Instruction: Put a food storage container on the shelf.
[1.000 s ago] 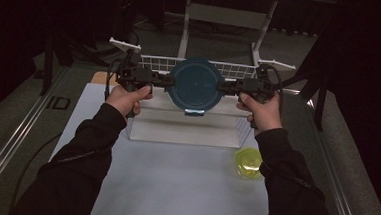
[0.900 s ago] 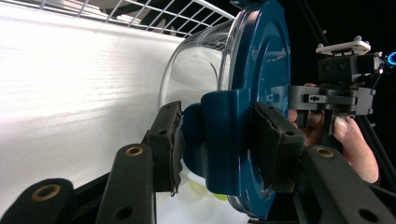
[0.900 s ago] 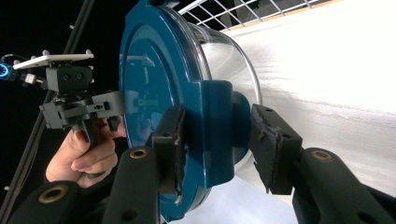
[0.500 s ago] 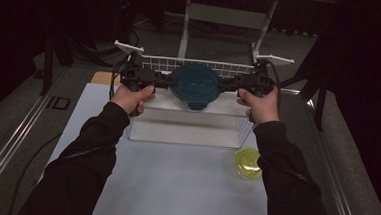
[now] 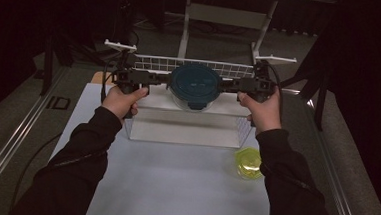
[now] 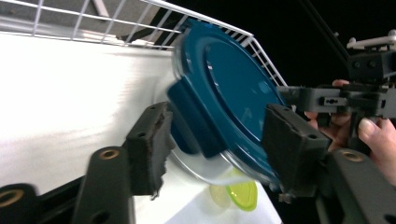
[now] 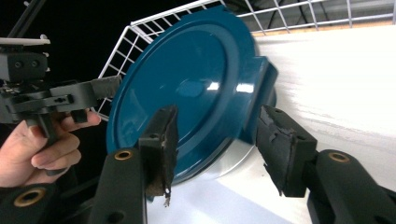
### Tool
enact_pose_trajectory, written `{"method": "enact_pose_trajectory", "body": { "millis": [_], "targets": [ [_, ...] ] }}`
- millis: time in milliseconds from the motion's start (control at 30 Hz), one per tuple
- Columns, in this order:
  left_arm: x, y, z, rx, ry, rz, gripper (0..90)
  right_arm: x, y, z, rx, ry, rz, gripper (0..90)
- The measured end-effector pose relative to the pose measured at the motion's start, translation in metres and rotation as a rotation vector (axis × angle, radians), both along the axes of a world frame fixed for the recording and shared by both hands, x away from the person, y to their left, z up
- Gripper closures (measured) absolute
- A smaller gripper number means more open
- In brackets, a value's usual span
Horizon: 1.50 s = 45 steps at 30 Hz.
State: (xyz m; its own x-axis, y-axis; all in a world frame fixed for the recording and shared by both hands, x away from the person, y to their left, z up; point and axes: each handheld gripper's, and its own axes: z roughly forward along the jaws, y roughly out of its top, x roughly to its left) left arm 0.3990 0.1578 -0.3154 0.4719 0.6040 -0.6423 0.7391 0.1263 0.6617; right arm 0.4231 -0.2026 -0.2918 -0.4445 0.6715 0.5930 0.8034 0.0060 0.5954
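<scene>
A round clear container with a dark blue lid stands tilted on its edge in the white wire rack, lid toward me. My left gripper is at its left rim and my right gripper at its right rim. In the left gripper view the lid lies between the jaws of the left gripper, which have just been opening. In the right gripper view the jaws of the right gripper straddle the lid. They too have just been opening, and a gap shows beside the right pad.
The rack's wire wall rises behind the container, over a white floor. A small yellow-green lidded cup sits on the white mat in front of the rack's right corner. Dark frames and stands surround the table.
The container looks smaller and lower in the rack than a second ago. Its lid tipped flatter, then turned back toward me. Both hands stay at its sides.
</scene>
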Motion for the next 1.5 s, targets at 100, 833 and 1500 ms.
{"method": "enact_pose_trajectory", "body": {
  "millis": [100,833,1500],
  "targets": [
    [-0.017,0.002,0.003,0.012,-0.067,-0.005,39.9,-0.012,-0.001,0.004,-0.018,-0.046,0.005,53.0],
    [-0.109,0.001,-0.059,0.117,-0.333,-0.099,6.3,-0.065,0.013,-0.035,-0.100,-0.197,0.033,89.8],
    [-0.150,-0.021,-0.102,0.213,-0.410,-0.145,2.4,-0.051,0.040,-0.043,-0.100,-0.193,0.040,89.8]
  ]
}}
